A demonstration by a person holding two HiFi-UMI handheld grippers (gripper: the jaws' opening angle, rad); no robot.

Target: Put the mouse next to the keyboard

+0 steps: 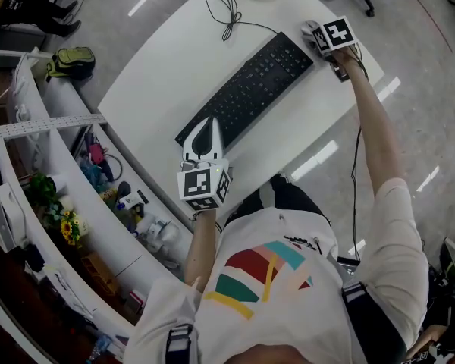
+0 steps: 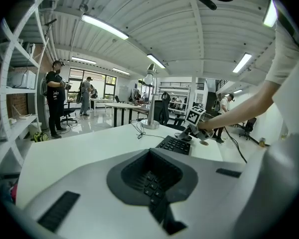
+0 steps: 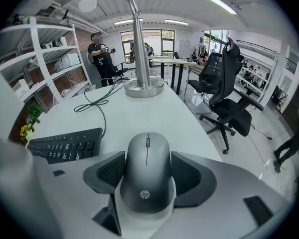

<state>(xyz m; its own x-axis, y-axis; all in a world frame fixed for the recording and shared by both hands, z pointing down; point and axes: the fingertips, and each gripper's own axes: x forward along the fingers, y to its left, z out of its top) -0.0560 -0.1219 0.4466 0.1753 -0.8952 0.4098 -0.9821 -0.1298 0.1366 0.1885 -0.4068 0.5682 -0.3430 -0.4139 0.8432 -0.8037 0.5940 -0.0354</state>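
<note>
1. the mouse (image 3: 145, 183) sat gripped between the pads of the right tool (image 3: 147, 159), just beside the keyboard's (image 1: 250, 89) right end
2. the left tool (image 1: 204, 127), jaws together and empty, hovered over the keyboard's left end on the worktop (image 1: 174, 59)

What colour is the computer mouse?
The mouse is dark grey, with a small pale logo. It shows best in the right gripper view.

Bright, even light falls from ceiling strip lights (image 2: 104, 26), which glare as white streaks on the glossy floor (image 1: 409, 89). The white tabletop (image 1: 174, 59) is nearly washed out and its shadows are soft. Both gripper views are fisheye with dark corners (the shelf (image 2: 12, 90) bows hard). The mouse (image 3: 146, 173) is sharp.
</note>
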